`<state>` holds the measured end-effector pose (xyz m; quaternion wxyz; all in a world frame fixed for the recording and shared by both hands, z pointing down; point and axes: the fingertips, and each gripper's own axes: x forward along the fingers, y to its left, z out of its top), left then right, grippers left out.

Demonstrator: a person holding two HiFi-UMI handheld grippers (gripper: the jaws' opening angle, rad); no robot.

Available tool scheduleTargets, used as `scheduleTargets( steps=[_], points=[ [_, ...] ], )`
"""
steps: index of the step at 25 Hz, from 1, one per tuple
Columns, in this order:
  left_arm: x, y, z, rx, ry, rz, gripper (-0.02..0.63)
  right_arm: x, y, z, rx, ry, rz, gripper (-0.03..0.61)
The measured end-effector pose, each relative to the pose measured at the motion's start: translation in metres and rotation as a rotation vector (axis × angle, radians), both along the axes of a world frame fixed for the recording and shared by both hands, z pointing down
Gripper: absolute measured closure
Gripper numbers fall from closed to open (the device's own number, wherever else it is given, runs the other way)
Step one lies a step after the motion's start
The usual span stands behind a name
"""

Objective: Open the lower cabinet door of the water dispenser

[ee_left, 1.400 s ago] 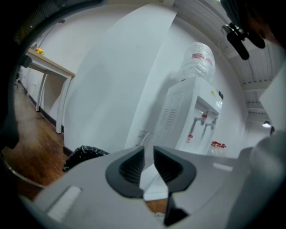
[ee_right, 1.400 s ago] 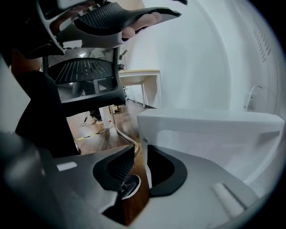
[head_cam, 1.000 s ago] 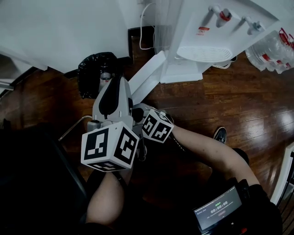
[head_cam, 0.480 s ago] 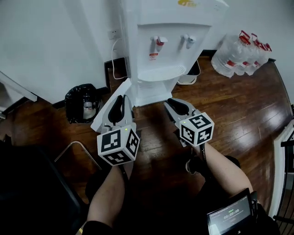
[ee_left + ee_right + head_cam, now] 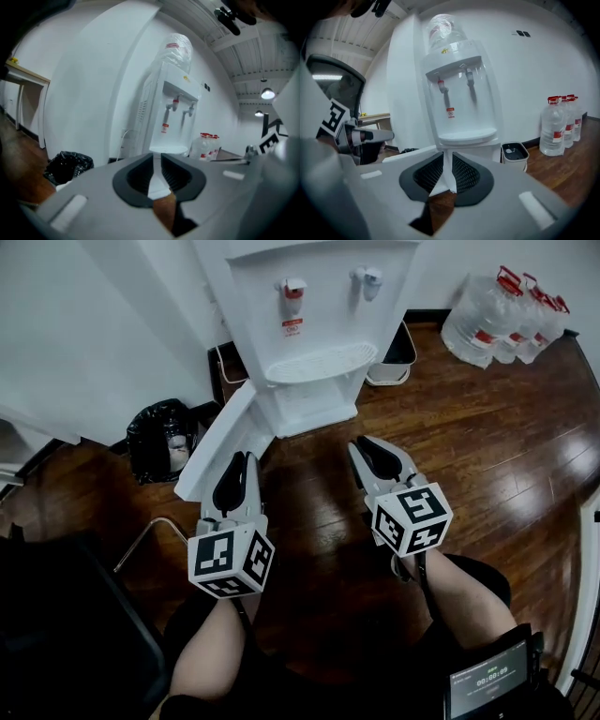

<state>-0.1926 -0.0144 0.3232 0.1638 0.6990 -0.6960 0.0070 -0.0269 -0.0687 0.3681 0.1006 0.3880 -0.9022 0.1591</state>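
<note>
Three views, all facing the water dispenser (image 5: 309,334).
Head view looks steeply down, water dispenser at top centre; both gripper views ride low behind their jaws, looking almost level at it, bottles (image 5: 506,315) at right in each.

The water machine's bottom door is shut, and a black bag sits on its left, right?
No: the lower cabinet door is swung open, as the head view shows. The black bag does sit left of the water dispenser.

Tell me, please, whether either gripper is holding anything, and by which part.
Nothing is held: left gripper and right gripper are both empty, jaws slightly apart.
</note>
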Motion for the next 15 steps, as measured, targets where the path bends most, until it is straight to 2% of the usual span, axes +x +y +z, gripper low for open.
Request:
scheduleTargets(
  steps=[4, 7, 11, 15],
  points=[
    [0.006, 0.016, 0.013, -0.02, -0.015, 0.025, 0.541, 0.005, -0.002, -0.029, 0.045, -0.026, -0.001, 0.517],
    [-0.003, 0.024, 0.032, -0.066, -0.013, 0.003, 0.543, 0.01, -0.003, -0.032, 0.023, -0.035, 0.001, 0.518],
    [-0.013, 0.032, 0.055, -0.135, 0.038, -0.025, 0.546, 0.015, -0.007, -0.035, -0.001, -0.066, 0.023, 0.522],
    [-0.014, 0.035, 0.074, -0.152, 0.109, 0.008, 0.549, 0.011, -0.008, -0.039, -0.003, -0.09, 0.024, 0.523]
  ],
)
